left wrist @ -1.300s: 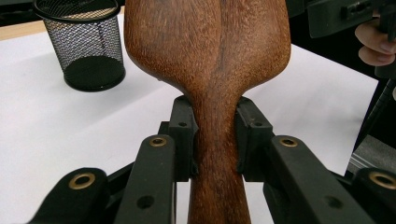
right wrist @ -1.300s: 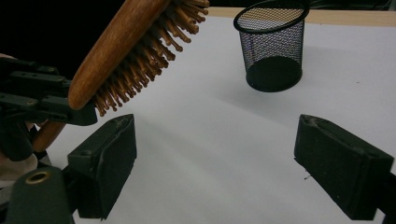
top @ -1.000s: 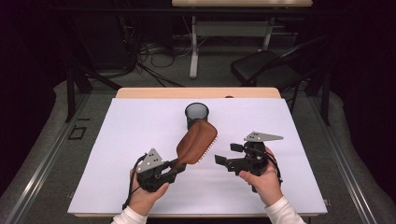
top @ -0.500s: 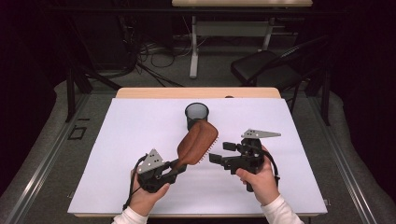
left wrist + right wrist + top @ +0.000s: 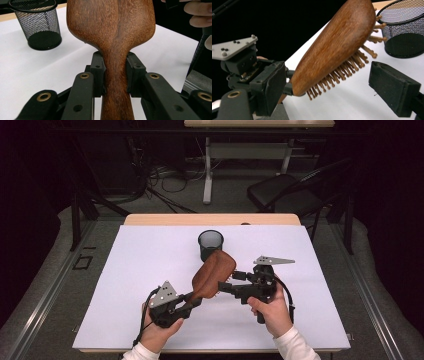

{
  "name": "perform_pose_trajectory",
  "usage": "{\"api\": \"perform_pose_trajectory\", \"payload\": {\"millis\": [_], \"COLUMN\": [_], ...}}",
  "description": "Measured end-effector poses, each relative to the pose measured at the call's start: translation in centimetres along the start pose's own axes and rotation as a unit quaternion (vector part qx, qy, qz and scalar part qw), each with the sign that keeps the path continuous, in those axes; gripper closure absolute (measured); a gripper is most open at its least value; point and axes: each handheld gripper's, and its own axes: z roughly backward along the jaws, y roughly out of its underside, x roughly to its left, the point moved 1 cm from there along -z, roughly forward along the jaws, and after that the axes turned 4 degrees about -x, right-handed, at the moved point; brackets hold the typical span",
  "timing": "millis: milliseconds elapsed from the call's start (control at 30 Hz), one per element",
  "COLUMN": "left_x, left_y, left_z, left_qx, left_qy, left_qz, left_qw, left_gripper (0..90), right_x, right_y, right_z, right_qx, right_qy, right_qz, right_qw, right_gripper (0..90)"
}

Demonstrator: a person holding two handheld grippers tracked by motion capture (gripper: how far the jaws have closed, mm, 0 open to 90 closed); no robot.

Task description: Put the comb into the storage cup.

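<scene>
left tongs (image 5: 113, 75) clamp hairbrush (image 5: 112, 30) handle | right tongs (image 5: 332, 85) gape around bristles (right gripper view) | mesh cup (image 5: 210, 244) empty on surface (image 5: 140, 270)

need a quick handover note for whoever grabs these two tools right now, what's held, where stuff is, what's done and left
Left tool: shut on the neck of the wooden hairbrush, holding it lifted above the white table, head angled up toward the mesh cup.
Right tool: open, pads on either side of the brush head, not touching it; bristles face it.
Mesh cup: upright on the table just beyond the brush, apparently empty.
Done: brush picked up.
Left: probably close the right tool on the head for a handoff, then likely stand the brush in the cup.
</scene>
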Motion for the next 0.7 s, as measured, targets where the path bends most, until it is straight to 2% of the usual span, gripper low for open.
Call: {"api": "perform_pose_trajectory", "payload": {"millis": [133,600,700], "left_x": [-0.15,-0.52,-0.61], "left_y": [0.04,0.08,0.11], "left_z": [-0.11,-0.35,-0.40], "left_qx": [0.000,-0.005,-0.004], "left_qy": [0.001,0.011,0.013], "left_qz": [-0.002,0.000,-0.002], "left_qw": [1.0000,0.9999,0.9999], "left_gripper": [71.8,71.8,71.8], "right_x": [-0.21,-0.30,-0.40], "right_y": [-0.09,-0.29,-0.28], "right_z": [-0.30,-0.98,-1.07], "right_qx": [-0.002,-0.006,-0.008], "right_qy": [-0.002,-0.011,-0.007], "right_qz": [-0.013,-0.031,-0.035], "right_qw": [0.9999,0.9994,0.9993], "right_gripper": [14.1,14.1,14.1]}}
